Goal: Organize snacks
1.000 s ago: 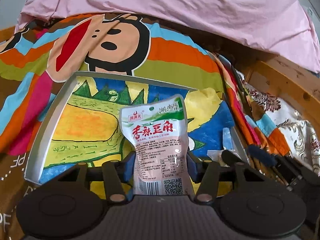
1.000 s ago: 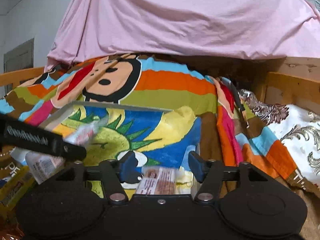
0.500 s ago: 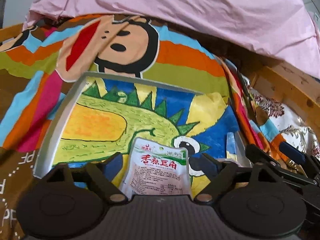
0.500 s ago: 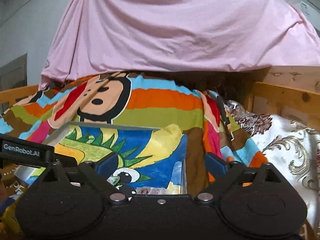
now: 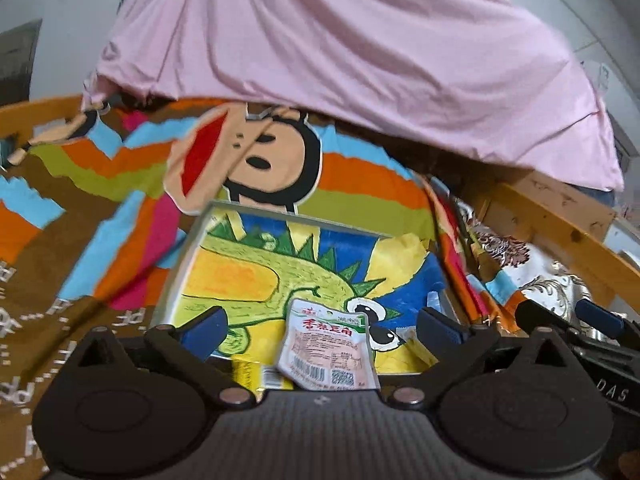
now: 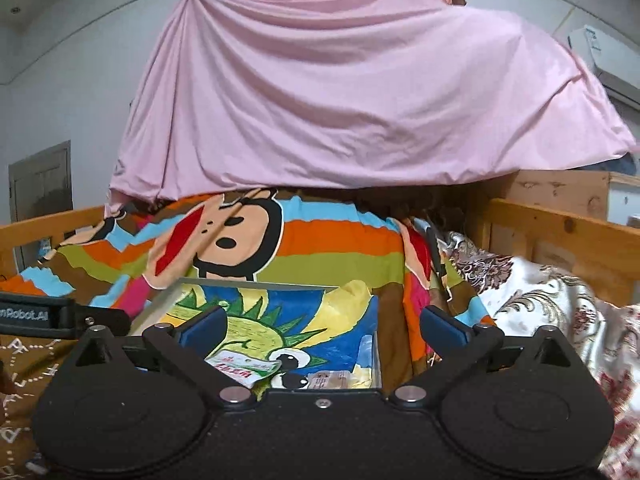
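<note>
My left gripper (image 5: 320, 330) stands wide open with nothing between its blue pads, and just beyond it the flat white-and-pink foil snack packet with red lettering (image 5: 326, 354) lies loose in the shallow grey-rimmed tray with the dinosaur drawing (image 5: 188, 256), at the tray's near edge, its near end resting over a yellow wrapper (image 5: 256, 374). My right gripper (image 6: 320, 330) is spread just as wide and carries nothing; from its view a second, brownish labelled packet (image 6: 328, 380) lies in the tray's near right corner. I judge the white packet to be light, thin and floppy, with slick film that could slide out of a weak pinch and soft contents that hard squeezing might crush. I would take it across its short width near a sealed end seam, where the film is flattest and stiffest. The tray sits on a striped cartoon-monkey blanket (image 5: 360, 192) on the bed, so it may give underneath if I press down.
</note>
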Demonstrator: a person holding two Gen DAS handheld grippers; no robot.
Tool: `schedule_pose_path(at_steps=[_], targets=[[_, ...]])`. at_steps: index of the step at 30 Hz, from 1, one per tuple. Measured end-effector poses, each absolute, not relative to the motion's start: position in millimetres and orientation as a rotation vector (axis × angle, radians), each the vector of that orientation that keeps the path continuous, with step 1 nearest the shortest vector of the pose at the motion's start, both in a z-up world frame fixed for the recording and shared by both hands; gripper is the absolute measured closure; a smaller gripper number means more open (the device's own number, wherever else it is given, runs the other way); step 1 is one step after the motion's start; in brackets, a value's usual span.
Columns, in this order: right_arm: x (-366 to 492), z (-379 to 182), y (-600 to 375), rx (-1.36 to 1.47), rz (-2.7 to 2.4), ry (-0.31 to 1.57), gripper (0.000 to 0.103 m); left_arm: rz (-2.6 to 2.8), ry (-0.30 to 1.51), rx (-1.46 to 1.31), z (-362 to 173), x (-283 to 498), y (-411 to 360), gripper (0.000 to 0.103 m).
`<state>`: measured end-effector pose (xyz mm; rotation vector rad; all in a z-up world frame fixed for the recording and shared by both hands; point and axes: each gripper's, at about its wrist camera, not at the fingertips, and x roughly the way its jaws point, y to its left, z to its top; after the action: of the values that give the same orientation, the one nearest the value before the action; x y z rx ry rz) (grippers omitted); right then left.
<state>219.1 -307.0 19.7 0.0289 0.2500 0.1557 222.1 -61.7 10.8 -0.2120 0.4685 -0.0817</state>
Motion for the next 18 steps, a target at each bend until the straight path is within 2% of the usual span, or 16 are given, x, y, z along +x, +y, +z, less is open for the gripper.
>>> schedule_pose_path(at_steps=[8,18], targets=[[163,27,-300,0.115,0.103,0.255,0.001,-0.062,0.381,-0.161,22,160,-51,0.001],[103,15,-261,0.13,0.104,0.332,0.001,-0.064,0.437,-0.139,14,109,-25,0.001]])
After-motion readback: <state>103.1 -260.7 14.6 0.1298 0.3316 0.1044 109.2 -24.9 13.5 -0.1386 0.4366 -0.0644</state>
